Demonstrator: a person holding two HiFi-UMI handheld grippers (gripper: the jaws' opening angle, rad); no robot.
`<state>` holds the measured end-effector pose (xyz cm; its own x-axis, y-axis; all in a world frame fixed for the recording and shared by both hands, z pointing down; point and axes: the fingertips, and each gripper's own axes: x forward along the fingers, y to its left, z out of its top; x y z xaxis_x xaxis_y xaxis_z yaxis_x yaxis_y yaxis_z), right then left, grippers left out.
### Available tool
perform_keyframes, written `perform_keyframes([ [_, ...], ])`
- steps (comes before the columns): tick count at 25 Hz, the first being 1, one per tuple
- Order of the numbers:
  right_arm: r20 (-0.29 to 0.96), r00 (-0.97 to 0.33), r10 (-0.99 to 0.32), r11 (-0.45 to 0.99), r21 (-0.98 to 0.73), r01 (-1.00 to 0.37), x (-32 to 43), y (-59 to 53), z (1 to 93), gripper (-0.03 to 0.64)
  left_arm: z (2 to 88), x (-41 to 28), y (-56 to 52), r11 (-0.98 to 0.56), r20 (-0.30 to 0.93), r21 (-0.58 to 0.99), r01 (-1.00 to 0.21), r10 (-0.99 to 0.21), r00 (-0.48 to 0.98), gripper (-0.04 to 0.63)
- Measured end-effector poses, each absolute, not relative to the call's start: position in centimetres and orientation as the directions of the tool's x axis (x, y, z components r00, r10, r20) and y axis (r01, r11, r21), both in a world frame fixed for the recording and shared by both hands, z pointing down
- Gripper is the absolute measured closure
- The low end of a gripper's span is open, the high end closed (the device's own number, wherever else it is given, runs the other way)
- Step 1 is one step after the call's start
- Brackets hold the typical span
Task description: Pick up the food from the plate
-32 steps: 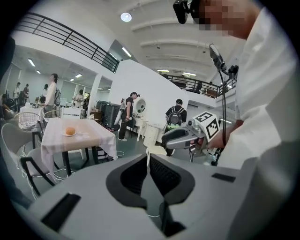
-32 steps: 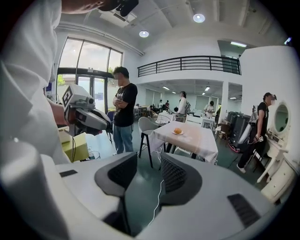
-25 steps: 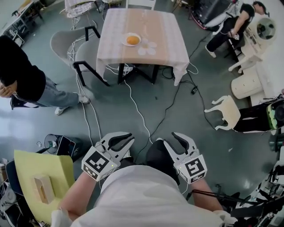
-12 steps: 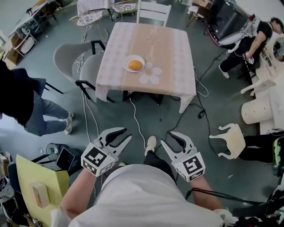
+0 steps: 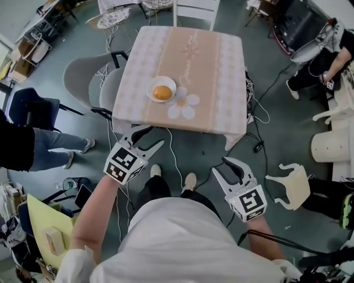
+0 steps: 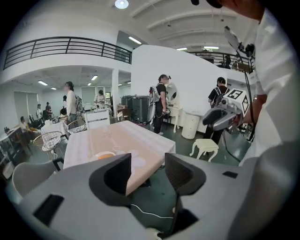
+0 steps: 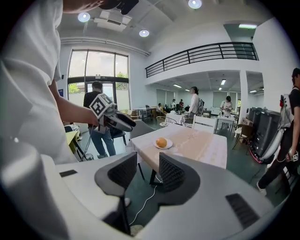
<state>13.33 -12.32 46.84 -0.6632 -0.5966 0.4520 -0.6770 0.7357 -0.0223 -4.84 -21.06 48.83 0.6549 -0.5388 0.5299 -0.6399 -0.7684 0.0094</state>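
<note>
An orange round food item [image 5: 162,92] lies on a white plate [image 5: 152,83] near the front left of a table with a pink cloth [image 5: 210,66]. My left gripper [image 5: 148,139] is held out by the table's near left corner, short of the plate. Its jaws are opening and nothing is between them. My right gripper [image 5: 221,166] hangs lower over the floor, open with a narrow gap and empty. The left gripper view shows the plate [image 6: 105,155] just beyond the left gripper [image 6: 147,165]. In the right gripper view the food [image 7: 161,142] lies past the right gripper [image 7: 147,171].
Two grey chairs [image 5: 83,74] stand at the table's left and a white chair [image 5: 193,8] at its far end. Cables [image 5: 172,160] run over the floor under the table. A tipped white stool [image 5: 291,185] lies at the right. A person in jeans [image 5: 38,148] stands at the left.
The table has come nearer in the head view. My left gripper has reached forward and up towards the table's corner, and its jaws have spread. The right gripper stays low.
</note>
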Motion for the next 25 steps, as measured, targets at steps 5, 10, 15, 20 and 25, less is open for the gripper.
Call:
perform_keyframes([
  [5,0.474,-0.609,-0.636,0.680,-0.029,-0.732,14.0,-16.7,47.2,0.461,53.4,-6.1,-29.4,-0.805,0.627,-0.054,-0.591,-0.488,0.607,0.339],
  [10,0.484,-0.537,-0.691,0.596,-0.038,-0.802,12.9,-21.0,46.1,0.461,57.4,-7.6,-36.0,-0.867,0.718,-0.114,-0.485,-0.409,0.563,0.304],
  [15,0.509,-0.453,-0.731,0.506,-0.040,-0.861,11.7,-24.0,45.5,0.461,61.8,-7.3,-40.7,-0.938,0.785,-0.149,-0.312,-0.304,0.540,0.268],
  [20,0.529,-0.391,-0.753,0.432,-0.049,-0.900,10.2,-26.0,46.4,0.462,65.8,-6.9,-43.3,-0.974,0.829,-0.165,-0.156,-0.223,0.513,0.241],
  [25,0.555,-0.331,-0.764,0.366,-0.049,-0.929,9.8,-26.5,46.9,0.461,68.5,-6.8,-44.1,-0.988,0.852,-0.126,-0.092,-0.155,0.500,0.241],
])
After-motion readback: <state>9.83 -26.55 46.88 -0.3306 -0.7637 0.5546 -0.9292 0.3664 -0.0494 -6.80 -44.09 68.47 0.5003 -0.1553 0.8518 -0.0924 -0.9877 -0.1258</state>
